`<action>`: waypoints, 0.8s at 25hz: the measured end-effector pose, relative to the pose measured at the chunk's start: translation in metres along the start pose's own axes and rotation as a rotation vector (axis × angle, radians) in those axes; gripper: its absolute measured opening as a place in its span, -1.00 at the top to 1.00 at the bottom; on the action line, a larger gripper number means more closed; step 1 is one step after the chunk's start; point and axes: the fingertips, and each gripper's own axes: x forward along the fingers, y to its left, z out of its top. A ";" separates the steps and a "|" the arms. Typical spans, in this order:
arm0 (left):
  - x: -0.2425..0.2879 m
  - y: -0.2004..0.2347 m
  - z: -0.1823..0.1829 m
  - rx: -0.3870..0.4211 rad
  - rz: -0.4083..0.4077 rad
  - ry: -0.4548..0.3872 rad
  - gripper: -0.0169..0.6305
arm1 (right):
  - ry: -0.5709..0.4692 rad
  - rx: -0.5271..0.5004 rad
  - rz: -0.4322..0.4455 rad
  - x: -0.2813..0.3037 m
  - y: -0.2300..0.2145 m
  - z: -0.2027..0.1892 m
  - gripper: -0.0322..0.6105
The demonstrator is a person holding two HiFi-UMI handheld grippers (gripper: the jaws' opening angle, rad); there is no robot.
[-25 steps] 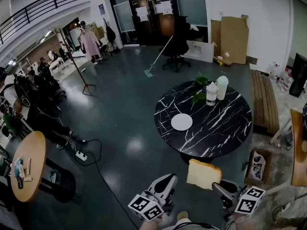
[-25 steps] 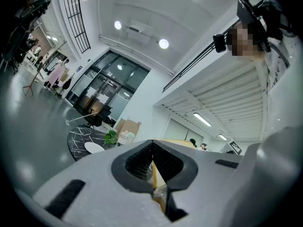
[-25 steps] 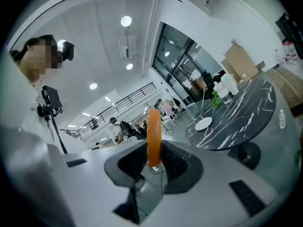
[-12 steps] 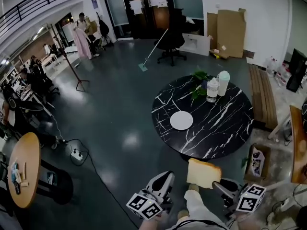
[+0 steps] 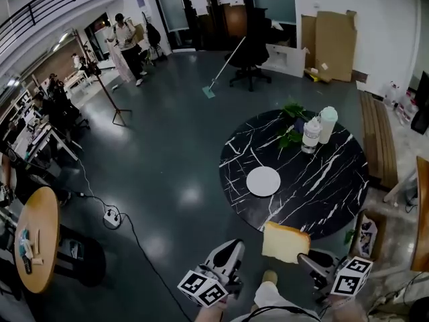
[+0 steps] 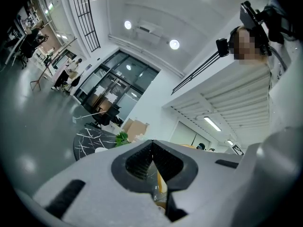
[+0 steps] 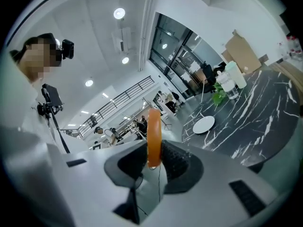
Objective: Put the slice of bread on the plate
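Note:
A thick slice of bread (image 5: 285, 242) with a tan crust hangs in the air just short of the round black marble table (image 5: 328, 186). My right gripper (image 5: 306, 260) is shut on its lower right corner. In the right gripper view the bread (image 7: 154, 136) stands edge-on between the pads. The white plate (image 5: 263, 181) lies on the table's near left part, bare, beyond the bread; it also shows as the plate (image 7: 204, 125) ahead of the jaws. My left gripper (image 5: 234, 248) hovers left of the bread, shut (image 6: 152, 161) with nothing in it.
Two bottles (image 5: 319, 129) and a green plant (image 5: 292, 123) stand at the table's far side. A cardboard box (image 5: 365, 237) sits on the floor by the table's right. A power strip with cable (image 5: 112, 217) and a round wooden table (image 5: 37, 237) are at the left.
The table and plate have drawn nearer and slid right and down in the head view as both grippers travel toward them. The bread stays gripped. A leg has come into view at the bottom edge.

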 end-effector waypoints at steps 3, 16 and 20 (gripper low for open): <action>0.025 0.013 0.011 0.004 0.001 -0.016 0.92 | 0.017 0.010 0.017 0.016 -0.012 0.011 0.63; 0.103 0.050 0.024 0.013 -0.008 -0.014 0.92 | 0.062 0.034 0.050 0.068 -0.074 0.054 0.63; 0.103 0.062 0.022 -0.007 0.018 -0.013 0.92 | 0.070 0.049 0.042 0.076 -0.087 0.058 0.63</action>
